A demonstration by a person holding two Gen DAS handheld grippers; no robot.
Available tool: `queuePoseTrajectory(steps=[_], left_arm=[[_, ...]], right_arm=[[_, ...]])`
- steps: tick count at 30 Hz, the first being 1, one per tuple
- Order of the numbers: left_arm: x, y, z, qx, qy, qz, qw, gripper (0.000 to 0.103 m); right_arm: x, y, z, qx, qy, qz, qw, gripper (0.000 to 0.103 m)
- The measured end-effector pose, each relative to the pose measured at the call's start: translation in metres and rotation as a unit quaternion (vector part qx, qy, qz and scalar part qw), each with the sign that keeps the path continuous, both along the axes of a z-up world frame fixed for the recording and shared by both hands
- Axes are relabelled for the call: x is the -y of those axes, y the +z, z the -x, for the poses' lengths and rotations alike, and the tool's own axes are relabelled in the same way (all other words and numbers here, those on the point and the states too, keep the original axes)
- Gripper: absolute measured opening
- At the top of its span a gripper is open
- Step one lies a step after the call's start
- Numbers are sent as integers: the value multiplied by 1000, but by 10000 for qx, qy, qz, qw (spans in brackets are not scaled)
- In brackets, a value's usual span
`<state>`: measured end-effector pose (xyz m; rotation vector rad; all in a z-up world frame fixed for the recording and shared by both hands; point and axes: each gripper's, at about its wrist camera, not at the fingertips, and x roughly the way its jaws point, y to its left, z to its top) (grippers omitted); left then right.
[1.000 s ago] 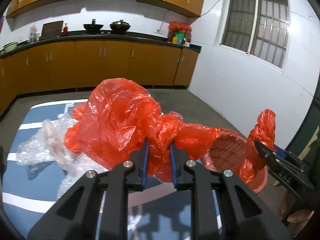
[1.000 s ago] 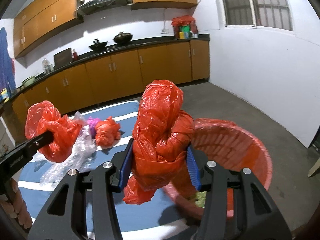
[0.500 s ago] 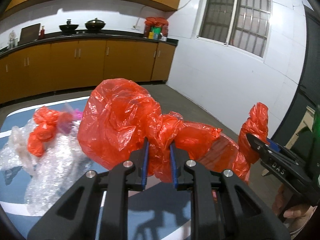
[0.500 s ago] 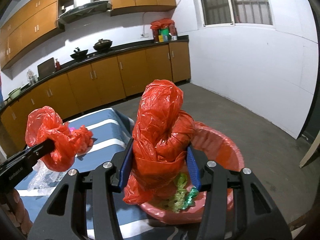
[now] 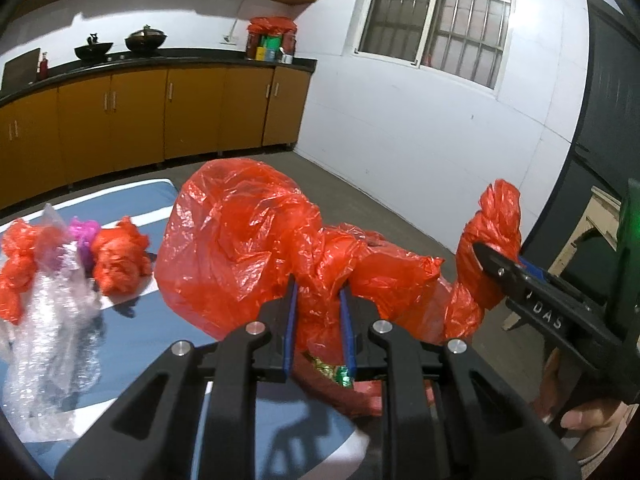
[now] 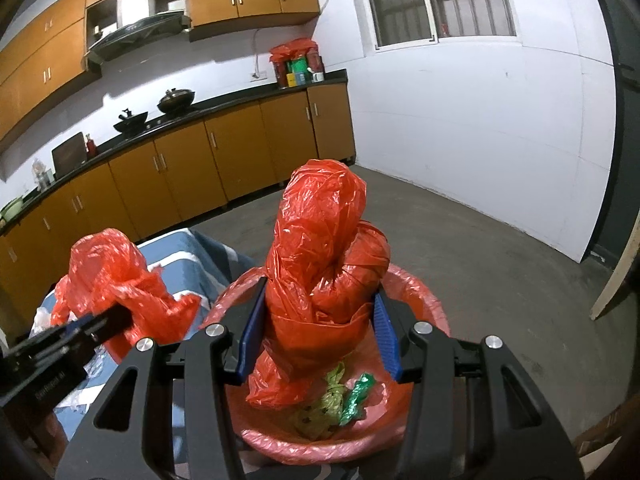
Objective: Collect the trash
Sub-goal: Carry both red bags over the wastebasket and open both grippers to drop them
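Both views are fisheye cameras riding just behind a gripper, each looking forward and somewhat down along its own two fingers, so the black finger arms fill the bottom of each picture.

The left wrist view looks past the left gripper (image 5: 319, 322) across the blue striped surface (image 5: 132, 332) toward the kitchen cabinets (image 5: 136, 116) and the barred window (image 5: 436, 16), very close to what it holds. The right gripper (image 5: 486, 254) shows at its right edge.

The right wrist view looks past the right gripper (image 6: 320, 332) down into the red-lined bin (image 6: 424, 300), with the left gripper (image 6: 120, 318) at its left edge. Both views share the cabinets, window, white wall and bin.
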<state>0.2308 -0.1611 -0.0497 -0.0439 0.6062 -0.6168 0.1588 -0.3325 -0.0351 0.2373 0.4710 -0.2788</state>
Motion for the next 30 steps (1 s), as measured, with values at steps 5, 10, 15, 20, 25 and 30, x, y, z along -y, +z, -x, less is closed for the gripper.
queuePoseTrajectory(steps=[5,10,15,20,25,30], left_arm=[[14,-10,-6,-93,-132,-22,9999,20],[26,-15,-11,-170,-199,-31,9997,21],[36,-22,-15,-236,-265,-49,9994,24],[37,-32,-17,-327,-271,-115,9990,33],[22,-36,-22,-428,-19,-139,9990,40],[-9,-32,-11,-169,579,-362,9975,60]], right_arm=[[8,-1,-3,42,-61,-22,10000,49],[15,-2,-6,86,-103,-97,9999,49],[25,-3,-11,120,-132,-206,9996,51],[35,-7,-13,117,-157,-380,9991,64],[32,-10,-6,80,-185,-312,9993,69],[27,-14,1,-13,-223,-178,9996,72]])
